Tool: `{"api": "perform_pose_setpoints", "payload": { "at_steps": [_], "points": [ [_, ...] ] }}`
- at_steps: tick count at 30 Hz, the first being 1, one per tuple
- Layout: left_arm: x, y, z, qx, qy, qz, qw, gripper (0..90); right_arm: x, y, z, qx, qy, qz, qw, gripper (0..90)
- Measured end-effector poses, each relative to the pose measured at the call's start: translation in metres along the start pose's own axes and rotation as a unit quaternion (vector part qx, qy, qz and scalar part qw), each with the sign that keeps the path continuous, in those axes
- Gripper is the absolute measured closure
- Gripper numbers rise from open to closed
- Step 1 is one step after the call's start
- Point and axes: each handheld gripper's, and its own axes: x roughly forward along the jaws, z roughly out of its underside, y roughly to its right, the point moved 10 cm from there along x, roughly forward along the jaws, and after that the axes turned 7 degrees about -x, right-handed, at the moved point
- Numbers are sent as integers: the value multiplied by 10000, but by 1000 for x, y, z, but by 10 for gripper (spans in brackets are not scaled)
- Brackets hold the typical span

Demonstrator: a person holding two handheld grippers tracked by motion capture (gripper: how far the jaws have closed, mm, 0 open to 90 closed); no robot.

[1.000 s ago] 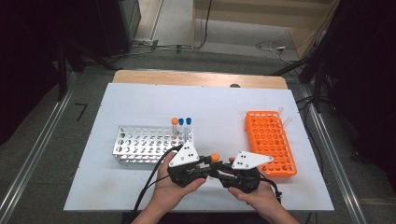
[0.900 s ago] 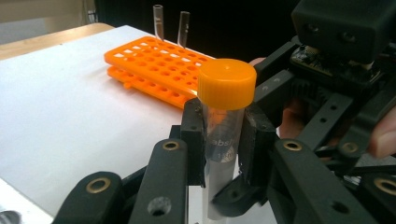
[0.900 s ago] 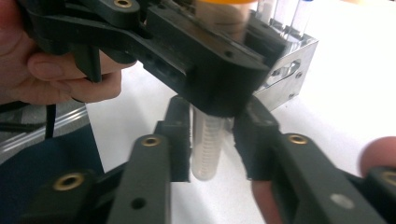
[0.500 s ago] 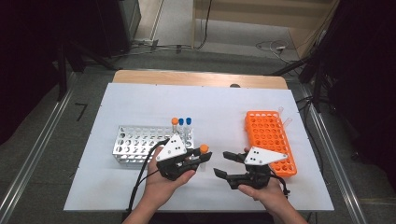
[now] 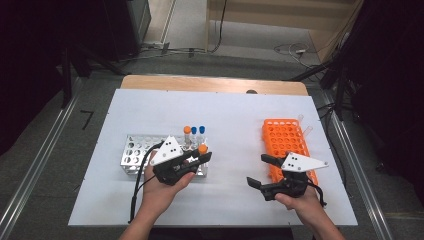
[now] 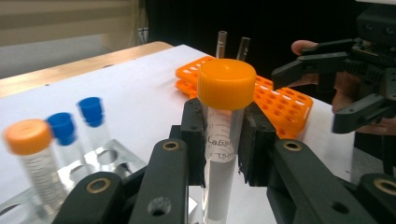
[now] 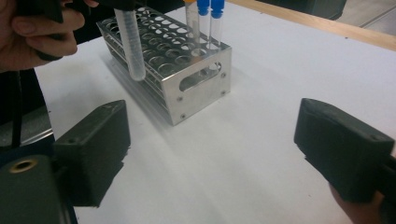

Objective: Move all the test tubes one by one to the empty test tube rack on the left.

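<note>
Tube (image 6: 223,135) with the orange cap sits clamped in your left gripper (image 5: 197,161); your right gripper (image 5: 260,171), jaws just opened wide, holds nothing. Lower it upright into the metal rack (image 5: 134,152) near the table's front edge.

This is a lab bench set up for recording. A white table top (image 5: 150,110) carries a perforated metal tube rack (image 5: 135,155) holding capped sample tubes (image 5: 194,136), orange- and blue-capped. Well to the right of that rack lies an orange plastic tube rack (image 5: 282,137). Beyond the metal rack, cables (image 5: 220,45) trail across a grey floor, and aluminium rails (image 5: 40,165) flank the table.
</note>
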Motion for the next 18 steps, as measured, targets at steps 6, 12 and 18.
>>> {"api": "perform_pose_setpoints", "payload": {
  "at_steps": [6, 12, 18],
  "points": [
    [-11, -19, -6, -61, 126, -230, 9996, 756, -11, 16, 8, 94, -54, 213, 9997, 82],
    [-21, -39, -12, -111, 238, -453, 9986, 756, -25, 30, 20, 226, -86, 415, 9988, 82],
    [-24, -54, -17, -123, 311, -611, 9976, 756, -40, 40, 31, 290, -100, 605, 9977, 82]
  ]
}}
